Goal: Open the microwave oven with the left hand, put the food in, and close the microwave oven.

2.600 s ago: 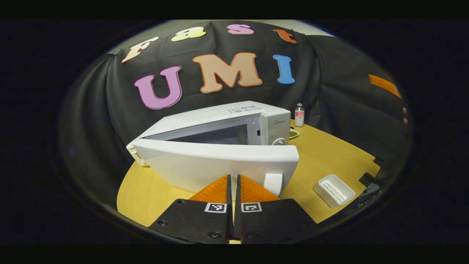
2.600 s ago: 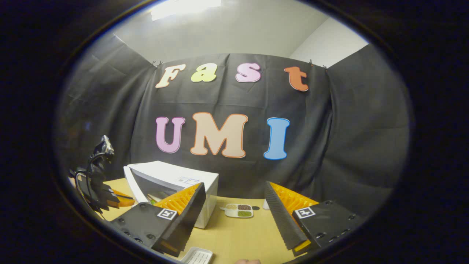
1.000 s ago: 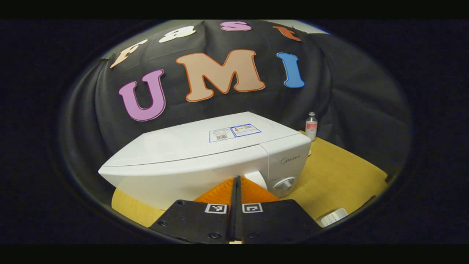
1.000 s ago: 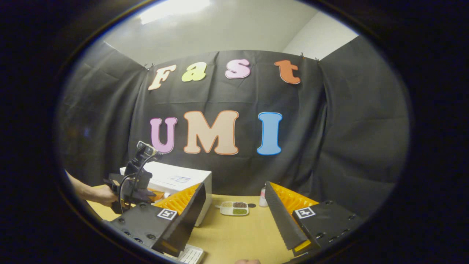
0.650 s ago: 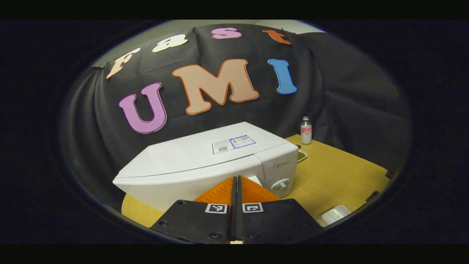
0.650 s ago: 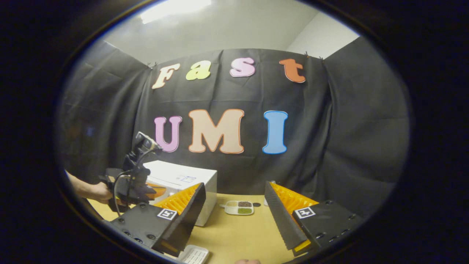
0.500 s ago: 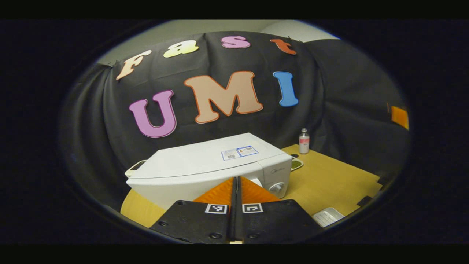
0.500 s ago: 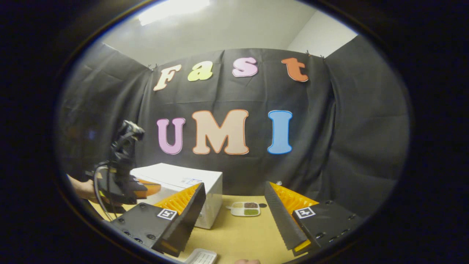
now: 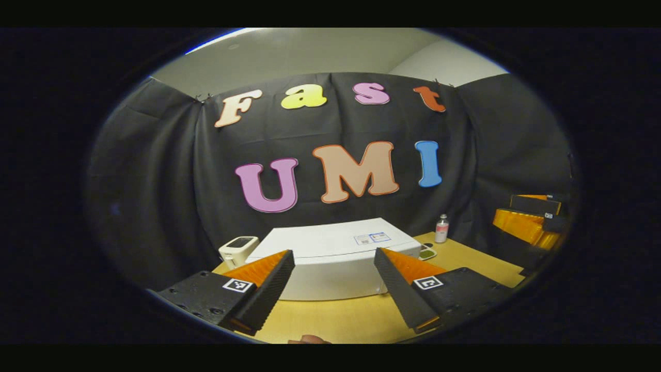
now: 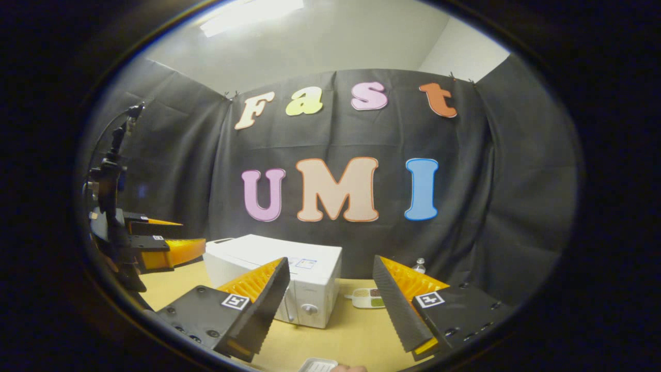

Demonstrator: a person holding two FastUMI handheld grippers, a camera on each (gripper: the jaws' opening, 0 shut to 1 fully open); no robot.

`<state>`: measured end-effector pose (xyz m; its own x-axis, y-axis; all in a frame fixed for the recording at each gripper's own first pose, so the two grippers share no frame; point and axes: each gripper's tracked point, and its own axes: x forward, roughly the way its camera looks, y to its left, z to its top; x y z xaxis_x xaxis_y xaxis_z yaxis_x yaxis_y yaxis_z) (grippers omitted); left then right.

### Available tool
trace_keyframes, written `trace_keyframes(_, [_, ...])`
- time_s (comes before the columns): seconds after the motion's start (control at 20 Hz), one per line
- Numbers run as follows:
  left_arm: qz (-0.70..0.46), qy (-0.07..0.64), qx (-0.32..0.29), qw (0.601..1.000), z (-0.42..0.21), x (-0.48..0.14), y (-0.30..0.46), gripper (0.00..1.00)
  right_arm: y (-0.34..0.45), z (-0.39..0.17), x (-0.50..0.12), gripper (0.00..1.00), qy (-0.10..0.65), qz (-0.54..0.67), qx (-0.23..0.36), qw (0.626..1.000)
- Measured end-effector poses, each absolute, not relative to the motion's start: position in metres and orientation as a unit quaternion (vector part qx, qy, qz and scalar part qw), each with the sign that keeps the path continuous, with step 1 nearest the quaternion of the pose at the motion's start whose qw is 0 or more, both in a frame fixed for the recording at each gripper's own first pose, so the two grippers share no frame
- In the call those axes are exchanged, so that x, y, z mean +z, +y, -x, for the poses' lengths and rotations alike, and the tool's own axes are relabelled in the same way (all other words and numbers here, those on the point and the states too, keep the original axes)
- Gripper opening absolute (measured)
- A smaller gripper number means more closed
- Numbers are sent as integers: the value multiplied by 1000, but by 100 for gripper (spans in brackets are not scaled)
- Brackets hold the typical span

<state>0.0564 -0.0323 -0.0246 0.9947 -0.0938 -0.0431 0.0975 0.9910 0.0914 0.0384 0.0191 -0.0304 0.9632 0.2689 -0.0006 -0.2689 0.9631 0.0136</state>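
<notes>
The white microwave oven (image 9: 330, 261) sits shut on the wooden counter (image 9: 465, 258), toward its back near the black cloth wall. The left gripper (image 9: 333, 276) and right gripper (image 10: 330, 289) are both spread, holding nothing, with bare counter between them and the microwave oven.

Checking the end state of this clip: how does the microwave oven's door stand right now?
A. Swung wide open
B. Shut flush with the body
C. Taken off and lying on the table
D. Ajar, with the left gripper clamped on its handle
B: the microwave oven shows a closed front with no gap, and the left gripper hangs open, apart from it.
</notes>
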Motion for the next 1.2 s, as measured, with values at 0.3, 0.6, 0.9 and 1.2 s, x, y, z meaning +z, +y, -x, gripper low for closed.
trace_keyframes(0.3, [-48, 10, -49, 998, -38, -15, -33, 97, 27, -24, -28, 99, 3, -6, 135, 991])
trace_keyframes(0.6, [-42, 8, -56, 998, -31, -7, -36, 97, 30, -16, -25, 96, -4, -8, 126, 992])
trace_keyframes(0.9, [-48, 1, -61, 997, -29, -3, -38, 97, 31, -11, -24, 99, -6, -2, 126, 992])
trace_keyframes(1.2, [-53, 1, -69, 996, -26, -5, -42, 97, 27, -11, -23, 96, -7, -7, 120, 993])
